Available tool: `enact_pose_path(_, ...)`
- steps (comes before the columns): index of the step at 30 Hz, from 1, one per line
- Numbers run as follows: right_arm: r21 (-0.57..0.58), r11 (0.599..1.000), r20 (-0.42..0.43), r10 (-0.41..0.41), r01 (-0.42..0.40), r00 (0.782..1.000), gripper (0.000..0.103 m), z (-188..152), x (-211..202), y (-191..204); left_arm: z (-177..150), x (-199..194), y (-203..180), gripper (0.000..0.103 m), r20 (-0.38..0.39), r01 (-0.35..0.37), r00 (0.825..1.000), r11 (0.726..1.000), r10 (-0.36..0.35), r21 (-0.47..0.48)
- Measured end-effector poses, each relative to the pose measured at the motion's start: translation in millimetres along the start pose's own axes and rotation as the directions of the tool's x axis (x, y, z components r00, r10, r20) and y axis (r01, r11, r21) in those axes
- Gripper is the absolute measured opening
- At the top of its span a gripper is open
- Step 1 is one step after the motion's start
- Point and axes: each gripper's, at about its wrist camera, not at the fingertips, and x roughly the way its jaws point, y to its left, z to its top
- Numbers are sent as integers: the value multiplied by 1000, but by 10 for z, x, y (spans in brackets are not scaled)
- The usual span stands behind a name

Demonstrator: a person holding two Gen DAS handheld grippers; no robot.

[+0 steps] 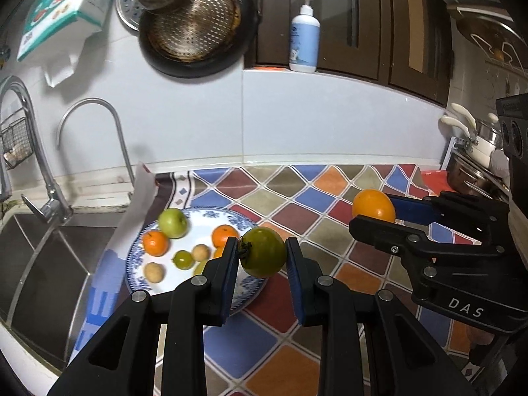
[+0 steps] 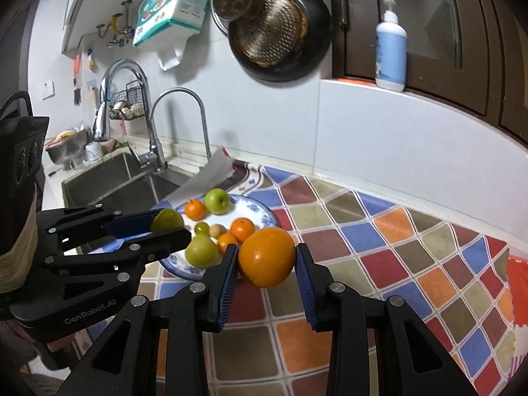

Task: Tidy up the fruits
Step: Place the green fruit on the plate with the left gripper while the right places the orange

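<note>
Left tool is clamping green-brown fruit above plate edge | right tool is pinching orange over desk | both are hanging airborne | risk: round skins are sitting on narrow pads; tilt or jolt could roll either out, knocking plated fruit.

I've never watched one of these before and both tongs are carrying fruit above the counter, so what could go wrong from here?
Each round fruit is pinched only at its sides: the green fruit in the left tongs or the orange in the right tongs might slip and roll. The plate lies close to the sink, so a dropped fruit could end up there. The two tongs are close together and might bump.
</note>
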Motion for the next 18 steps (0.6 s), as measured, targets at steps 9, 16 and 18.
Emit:
enact_pose_path(9,1,1000,32,5,-5,999,35,127,95,272,6,-109,318,29,14,-26,1000,1000,25,6)
enact_pose_path(16,7,1000,31,18,-19,999,35,214,308,443,11,-85,579,29,8,-52,999,998,52,20)
enact_pose_path(18,7,1000,29,22,-22,999,35,235,367,485,19,-64,651,29,6,-56,998,998,56,23)
